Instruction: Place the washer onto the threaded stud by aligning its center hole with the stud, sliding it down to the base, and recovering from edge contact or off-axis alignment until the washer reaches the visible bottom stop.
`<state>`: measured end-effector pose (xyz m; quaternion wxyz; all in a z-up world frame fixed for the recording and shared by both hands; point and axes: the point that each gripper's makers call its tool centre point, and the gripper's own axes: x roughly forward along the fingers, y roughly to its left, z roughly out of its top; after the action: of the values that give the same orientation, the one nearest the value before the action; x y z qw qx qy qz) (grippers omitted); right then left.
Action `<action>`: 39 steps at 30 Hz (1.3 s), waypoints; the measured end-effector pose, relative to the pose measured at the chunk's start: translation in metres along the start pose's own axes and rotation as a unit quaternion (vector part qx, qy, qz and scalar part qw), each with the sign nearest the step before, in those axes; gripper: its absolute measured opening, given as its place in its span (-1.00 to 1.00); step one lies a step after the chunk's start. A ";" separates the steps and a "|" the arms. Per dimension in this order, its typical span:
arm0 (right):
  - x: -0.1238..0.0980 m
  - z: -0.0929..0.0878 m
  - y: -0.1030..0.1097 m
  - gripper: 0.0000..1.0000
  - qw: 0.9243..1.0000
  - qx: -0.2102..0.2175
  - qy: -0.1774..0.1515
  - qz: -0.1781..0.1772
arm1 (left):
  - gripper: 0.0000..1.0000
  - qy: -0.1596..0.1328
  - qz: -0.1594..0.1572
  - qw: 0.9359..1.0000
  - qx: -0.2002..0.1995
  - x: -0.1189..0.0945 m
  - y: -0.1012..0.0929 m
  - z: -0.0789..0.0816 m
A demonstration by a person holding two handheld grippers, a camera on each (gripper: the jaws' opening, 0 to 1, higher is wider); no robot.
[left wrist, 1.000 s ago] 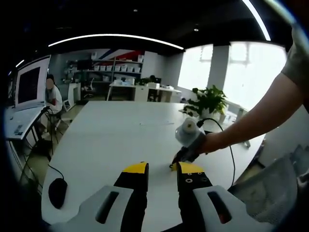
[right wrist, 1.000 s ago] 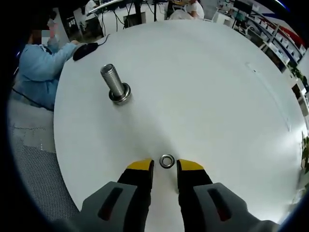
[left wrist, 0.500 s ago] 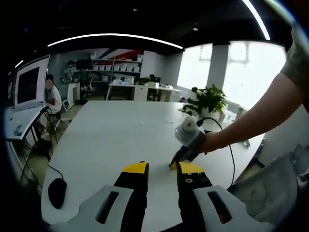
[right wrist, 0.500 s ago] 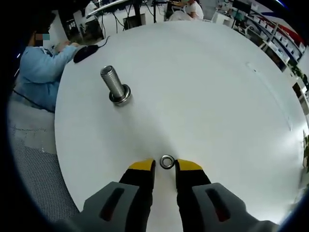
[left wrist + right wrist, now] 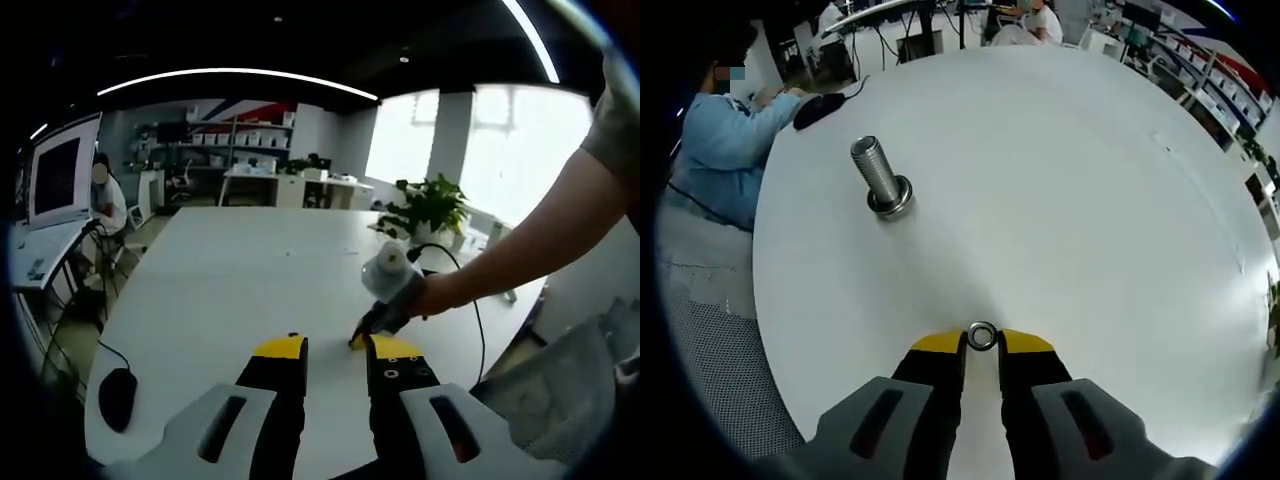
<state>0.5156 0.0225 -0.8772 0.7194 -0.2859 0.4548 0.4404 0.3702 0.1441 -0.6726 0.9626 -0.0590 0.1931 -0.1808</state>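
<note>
Now the step in hand was the pickup: my right gripper (image 5: 982,343) had its yellow-tipped fingers (image 5: 938,345) drawn in to a narrow gap on either side of the washer (image 5: 982,336), which lay flat on the white desk (image 5: 1060,190). The tips looked to be touching its rim, though I could not tell whether the grip was firm or the washer had left the desk at all. The threaded stud (image 5: 880,176) stood upright on its wide base, well apart from the washer, farther out across the desk and off to the left of it.

My left gripper (image 5: 335,350) hung above the desk with its fingers parted and nothing between them; just beyond its tips I could see my right hand (image 5: 432,295) bringing the other tool down.

Next, I judged, the washer had to be lifted clear, carried over the stud's top, levelled so its hole sat on the stud's axis, then lowered to the base.
</note>
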 end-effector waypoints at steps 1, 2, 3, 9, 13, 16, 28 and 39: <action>0.000 0.000 0.000 -0.70 1.000 -0.001 -0.001 0.002 | -0.57 0.000 0.000 1.000 0.000 0.000 0.000 0.000; 0.000 0.000 0.000 -0.70 1.000 0.000 -0.001 0.002 | -0.57 -0.001 0.000 1.000 0.000 0.000 0.000 0.000; 0.000 0.000 0.000 -0.70 1.000 0.003 -0.002 0.004 | -0.57 -0.002 -0.001 1.000 -0.001 0.000 -0.001 0.001; 0.000 0.000 0.000 -0.71 1.000 0.002 -0.003 0.000 | -0.57 -0.003 0.000 1.000 -0.001 -0.001 0.000 0.001; -0.001 0.000 0.001 -0.71 1.000 0.001 -0.005 -0.002 | -0.57 -0.003 0.000 1.000 0.000 -0.001 0.000 0.001; 0.000 0.000 0.000 -0.71 1.000 0.005 -0.007 -0.001 | -0.57 -0.003 0.000 1.000 0.001 0.000 0.000 0.001; -0.001 0.001 0.001 -0.72 1.000 0.005 -0.004 -0.009 | -0.57 -0.002 -0.002 1.000 0.002 -0.001 -0.002 0.000; -0.014 0.013 -0.001 -0.72 1.000 0.008 -0.025 -0.018 | -0.57 -0.003 -0.004 1.000 0.006 0.000 -0.003 0.001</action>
<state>0.5193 0.0273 -0.8593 0.7403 -0.2773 0.4351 0.4309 0.3695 0.1416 -0.6708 0.9628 -0.0547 0.1886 -0.1856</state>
